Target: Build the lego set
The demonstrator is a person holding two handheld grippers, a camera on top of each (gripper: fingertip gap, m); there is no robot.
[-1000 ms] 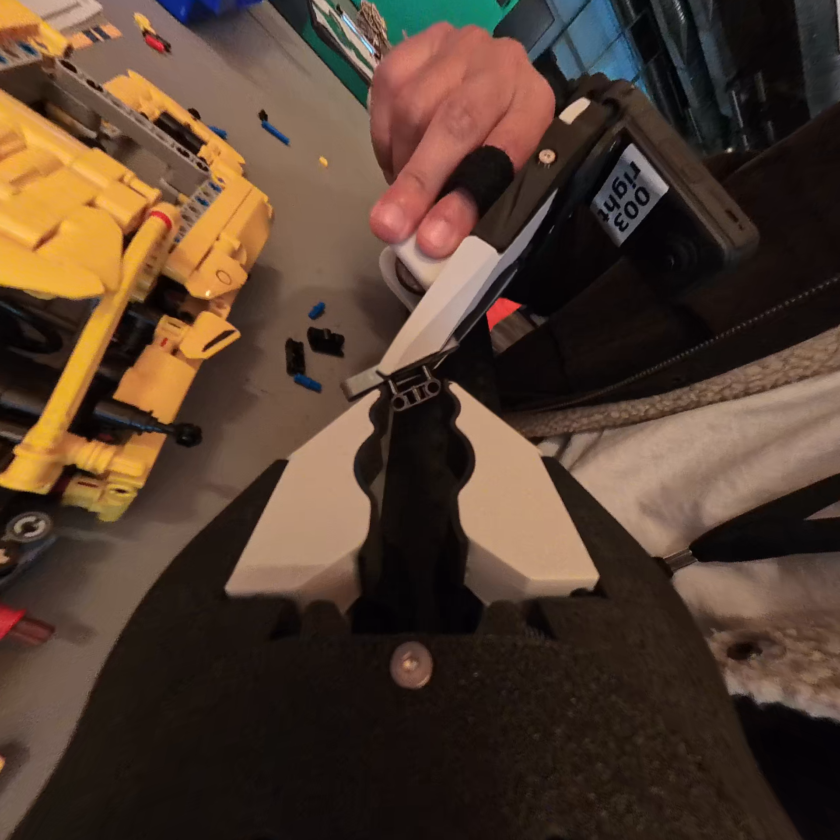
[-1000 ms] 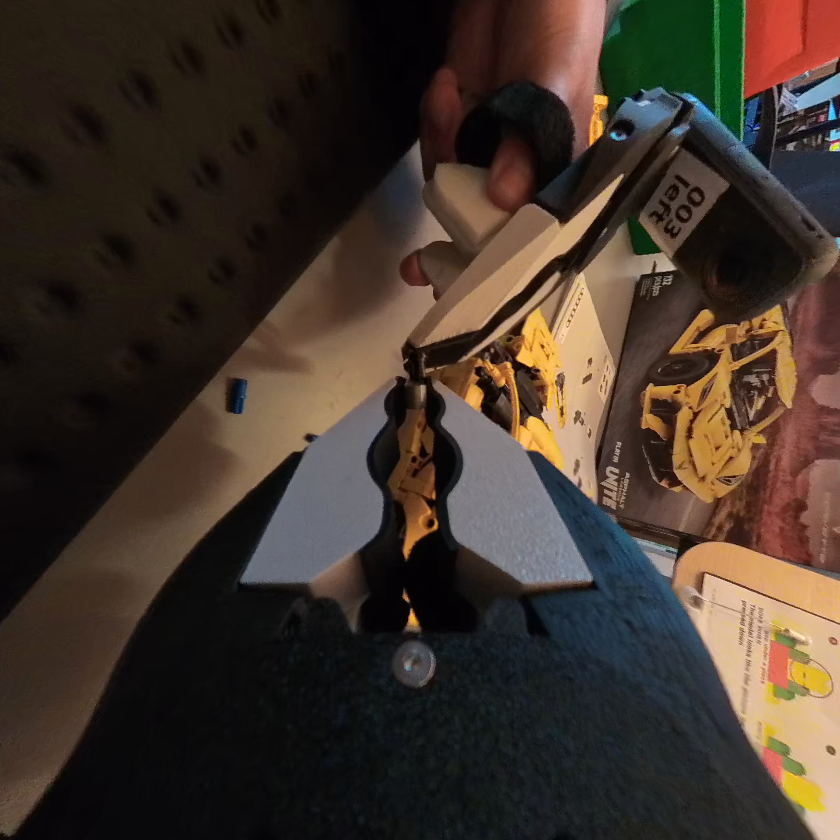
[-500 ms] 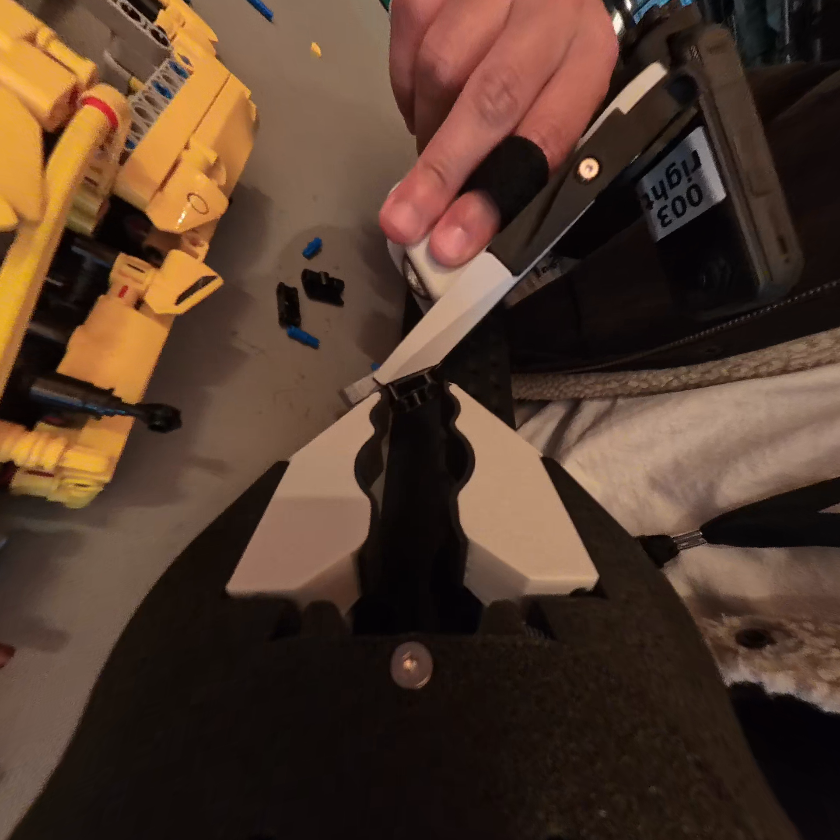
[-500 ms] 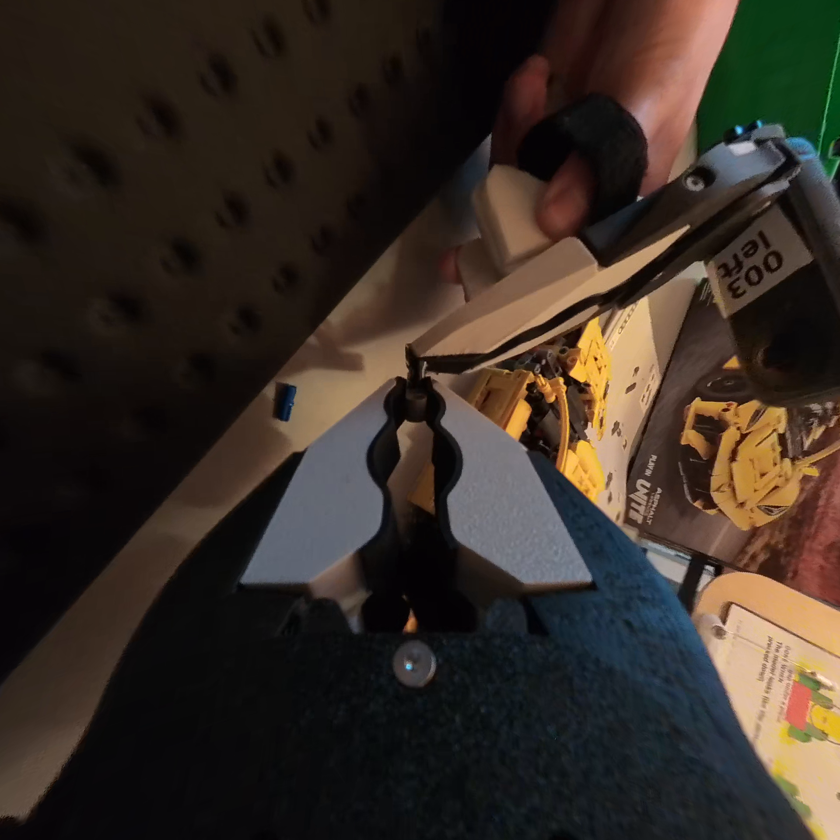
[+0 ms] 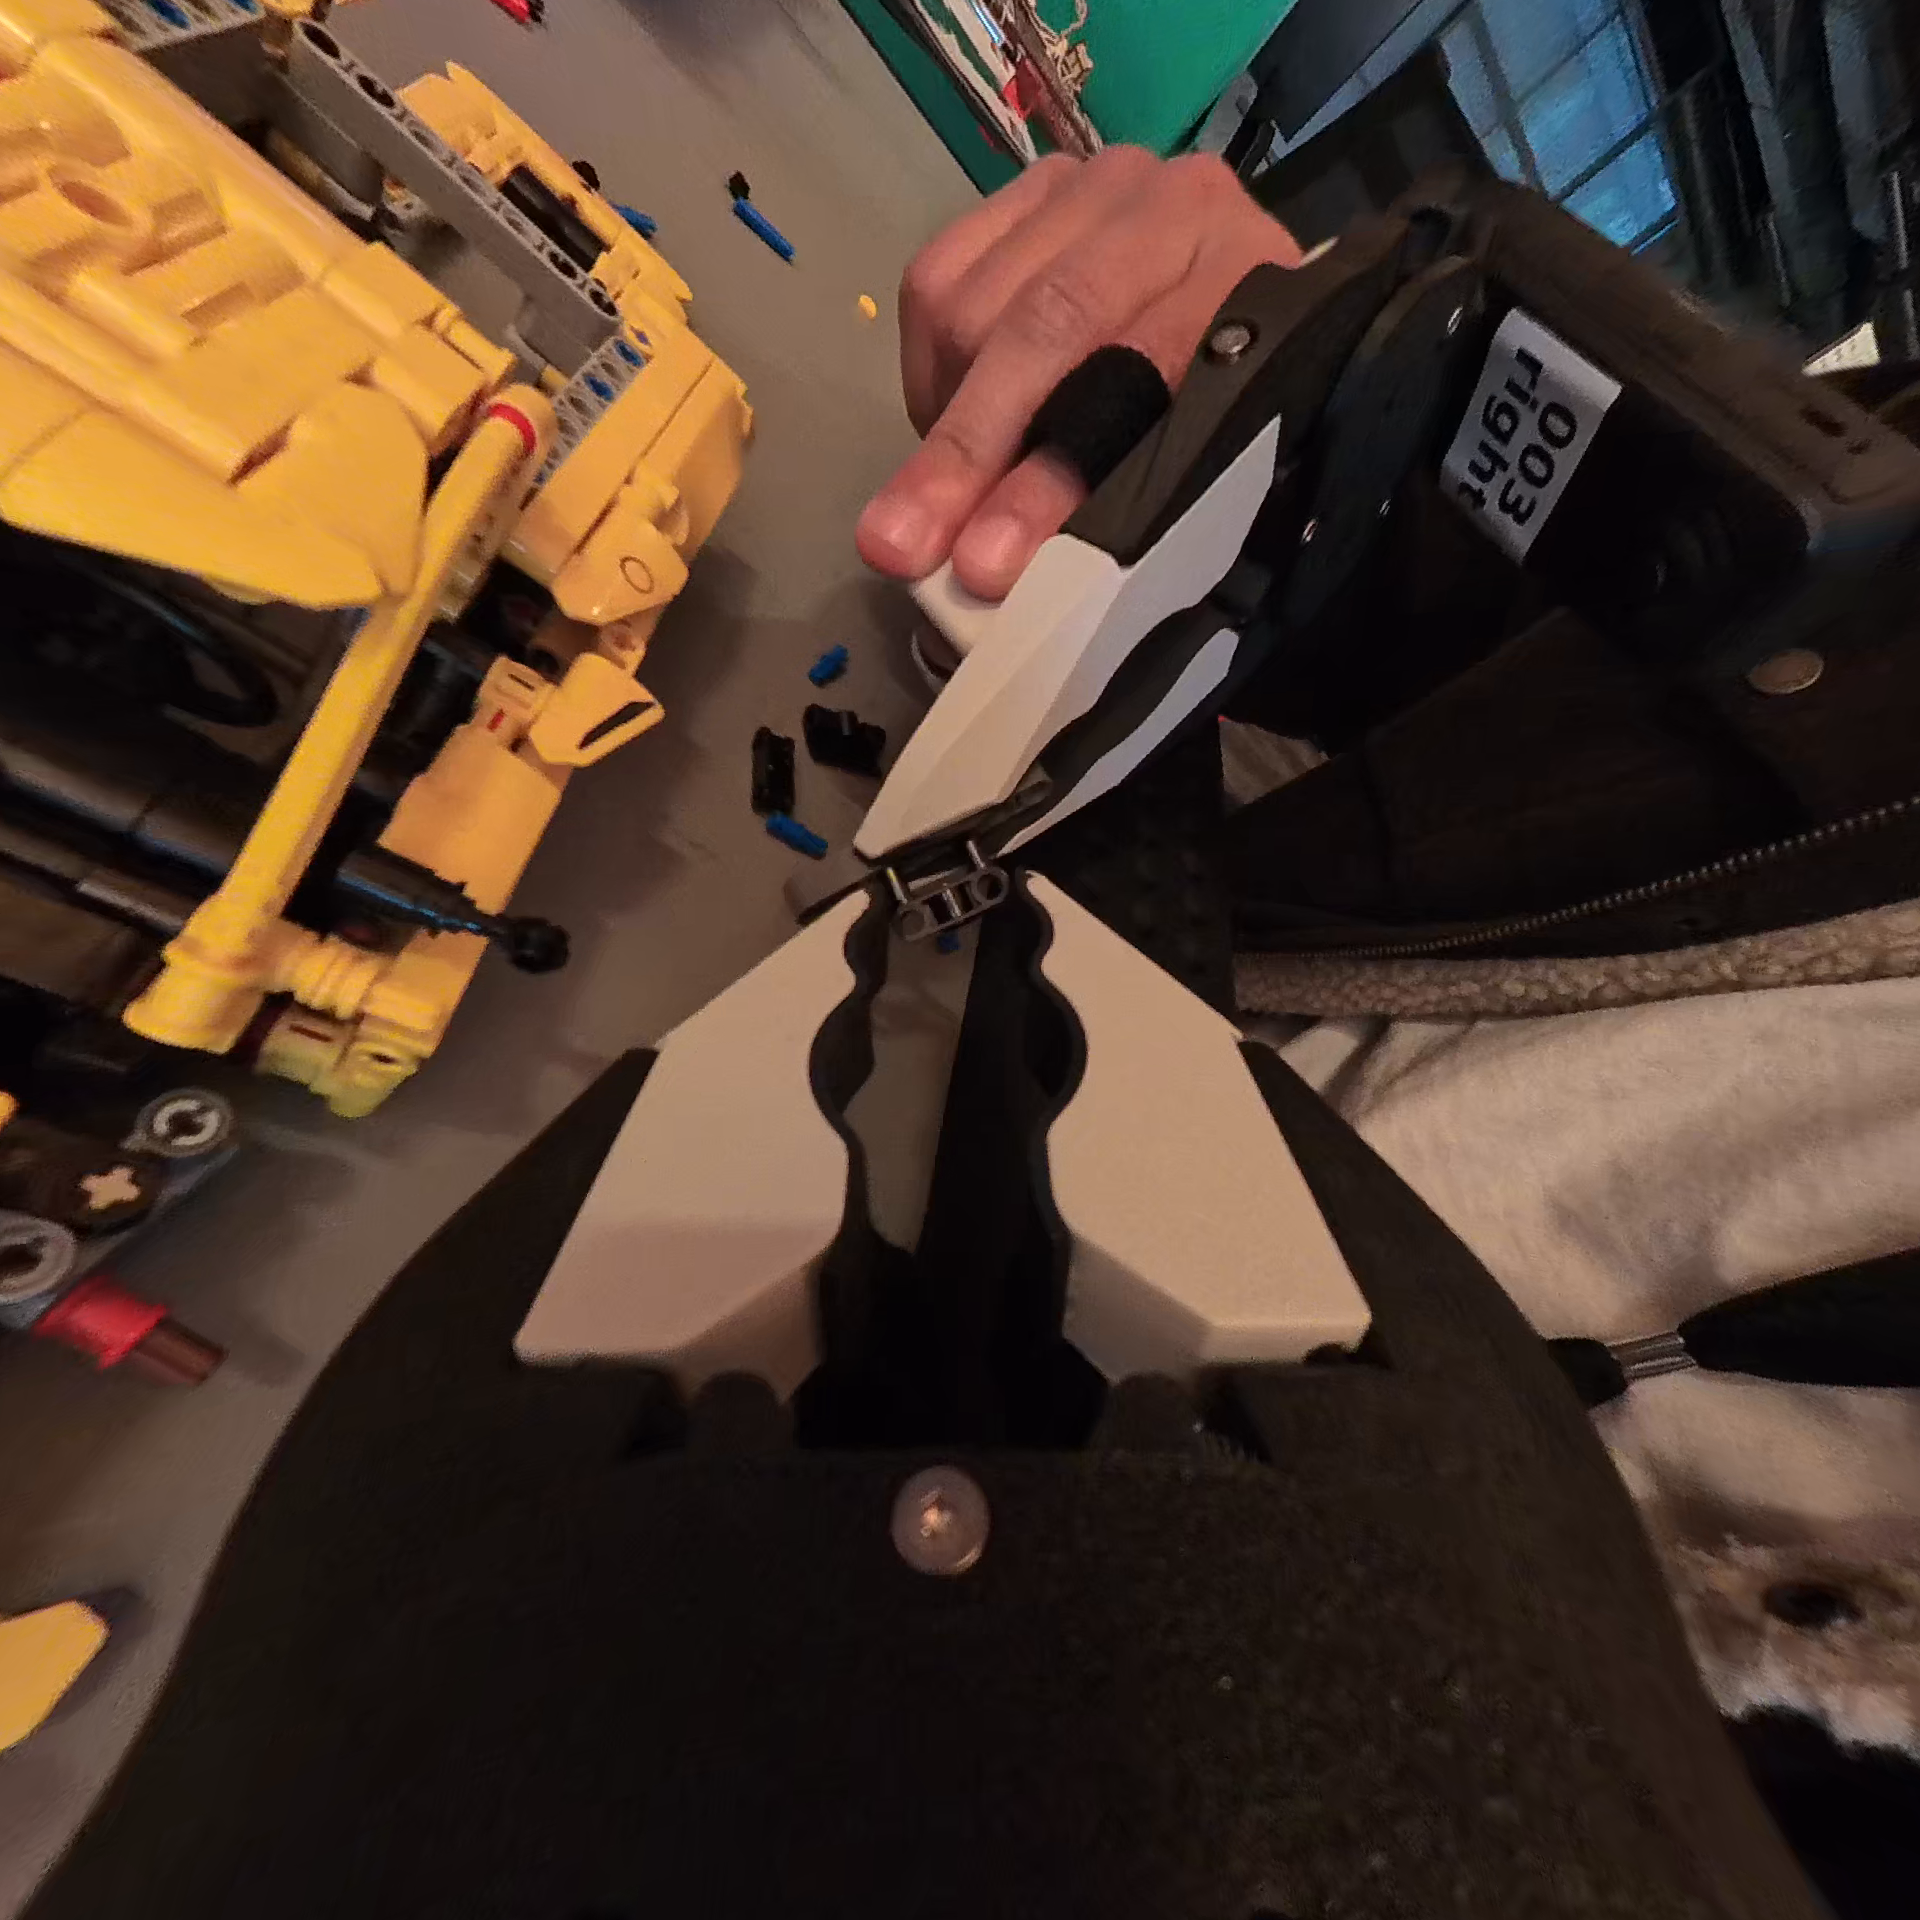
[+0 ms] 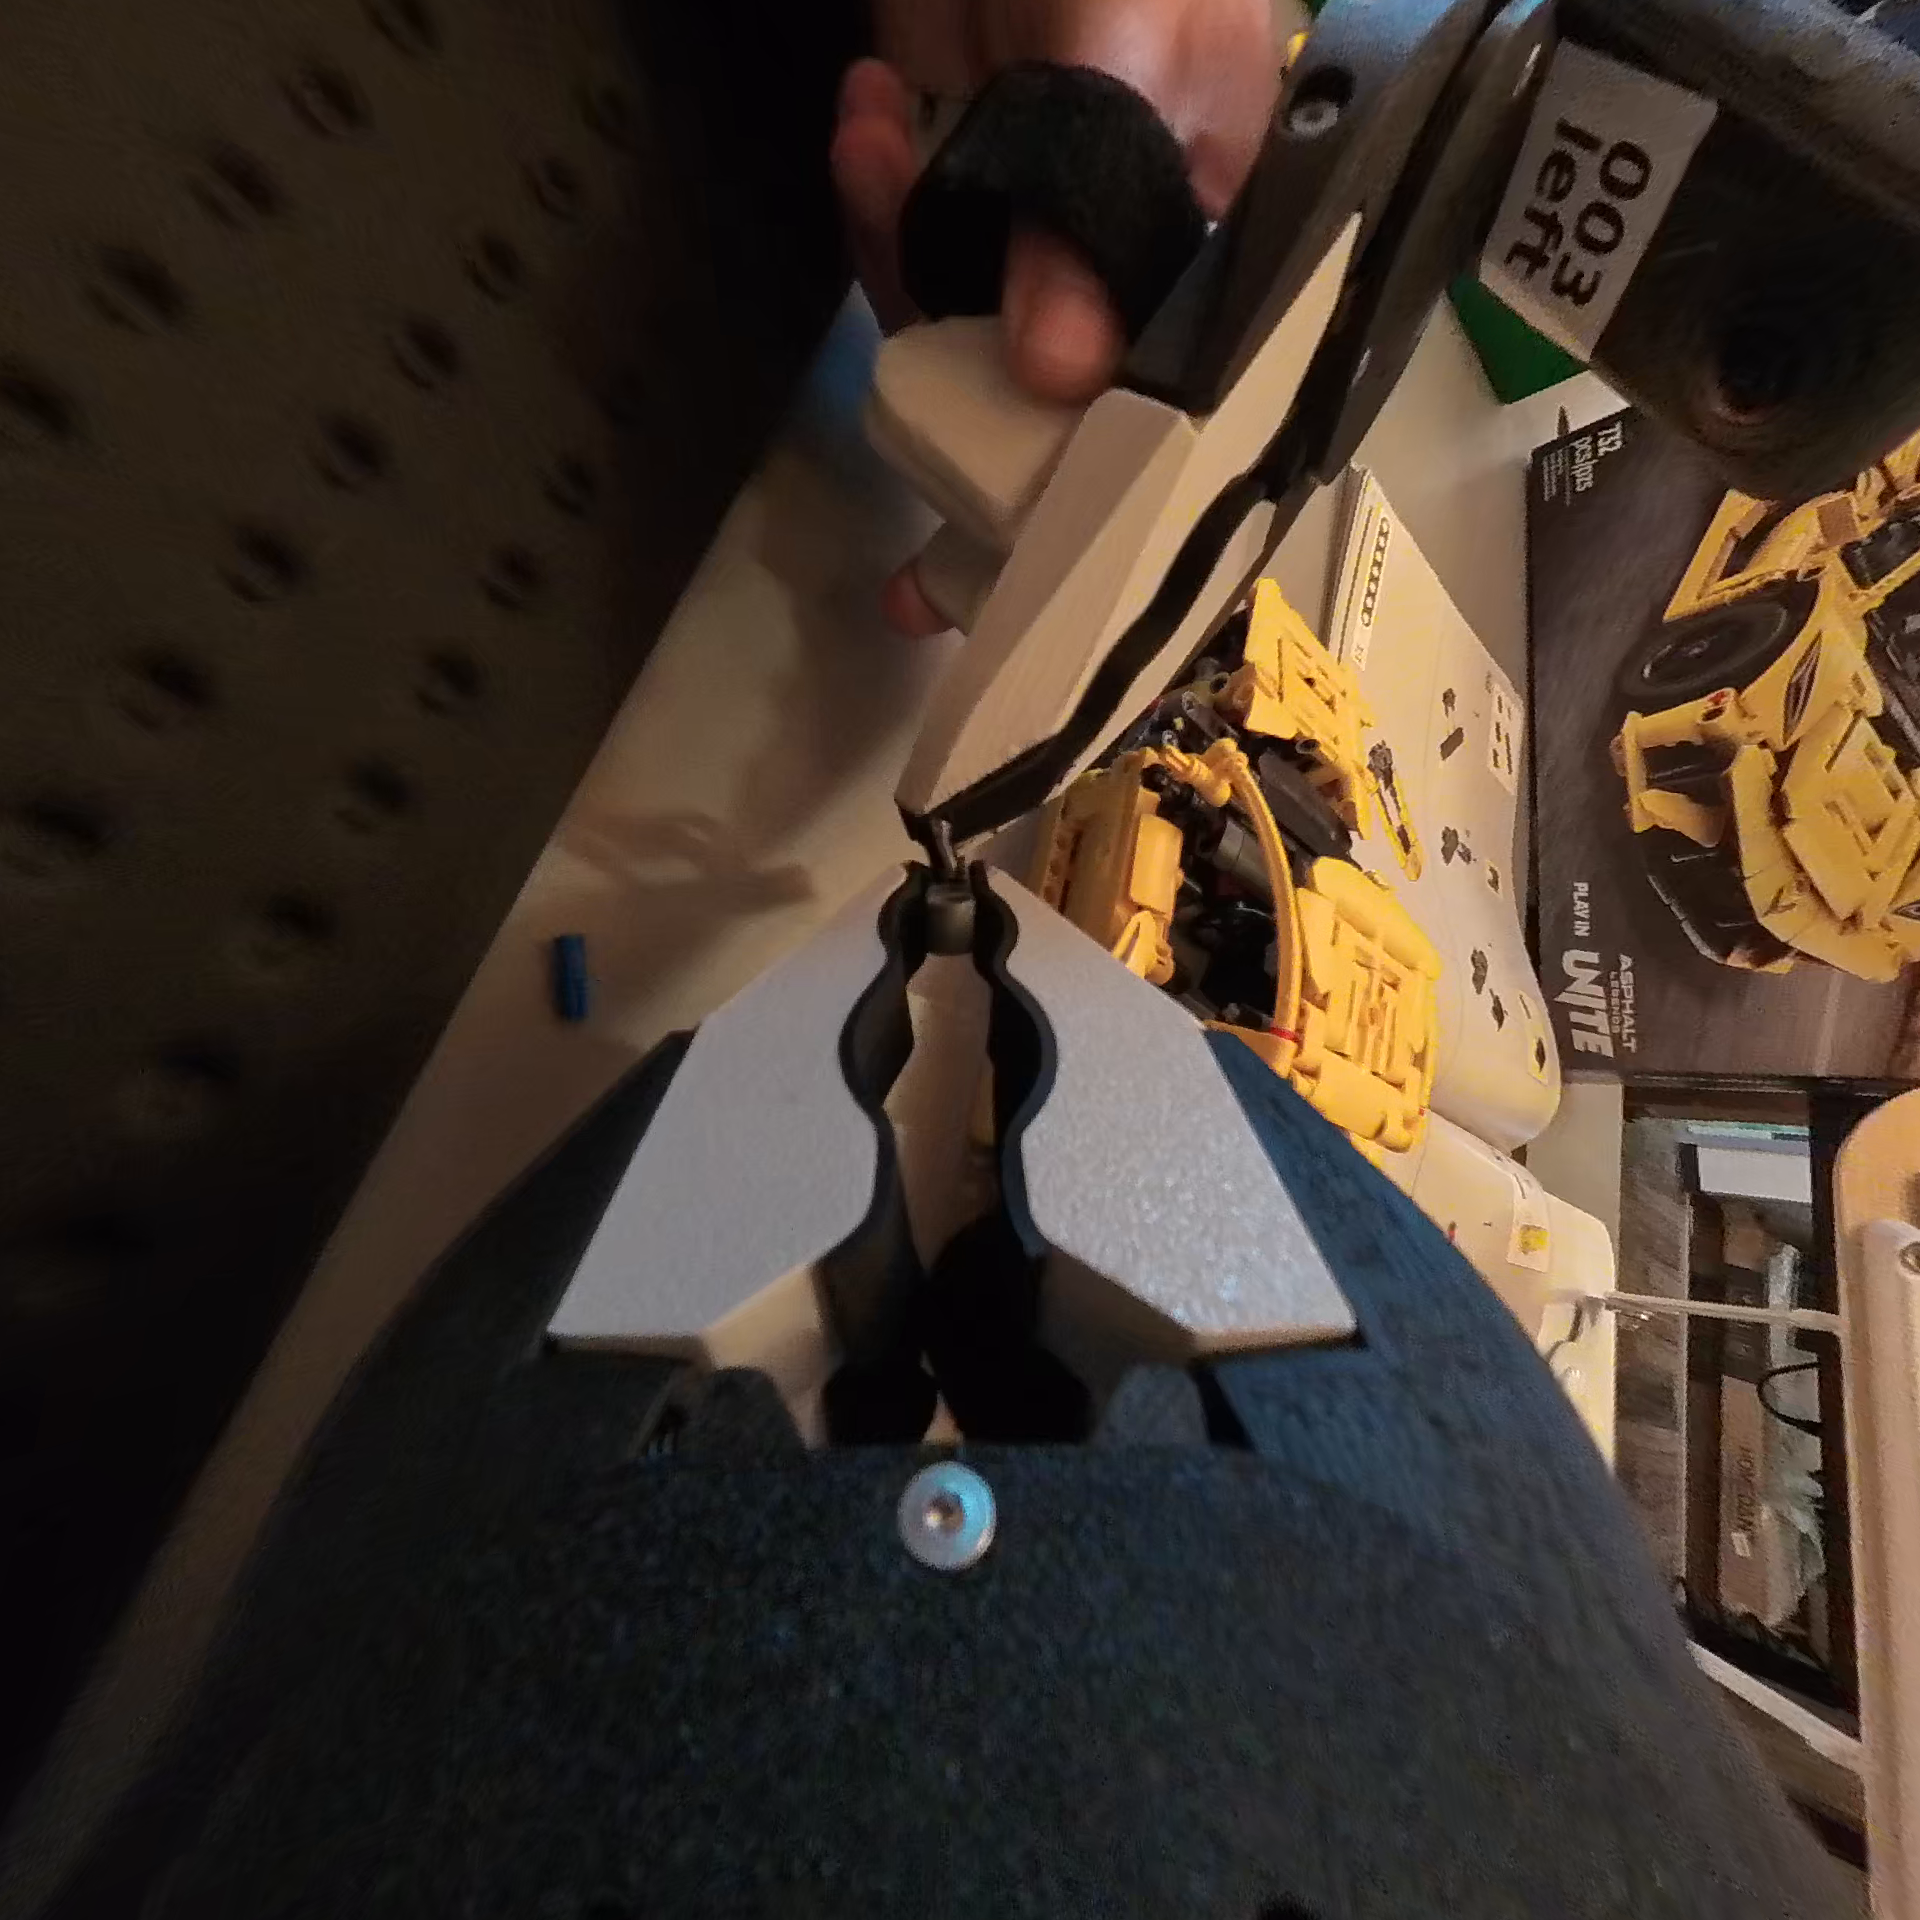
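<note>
- Tips of left tool pinch a small grey connector, raised off the desk for joining.
- Right tool, closed on the same piece, meets it tip to tip.
- Yellow car model waits farther left.

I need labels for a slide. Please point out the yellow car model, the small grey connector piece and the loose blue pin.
yellow car model (image 5: 312, 416), left wrist view, body panel.
small grey connector piece (image 5: 951, 902), left wrist view, holed middle.
loose blue pin (image 6: 569, 975), right wrist view, its middle.
</note>
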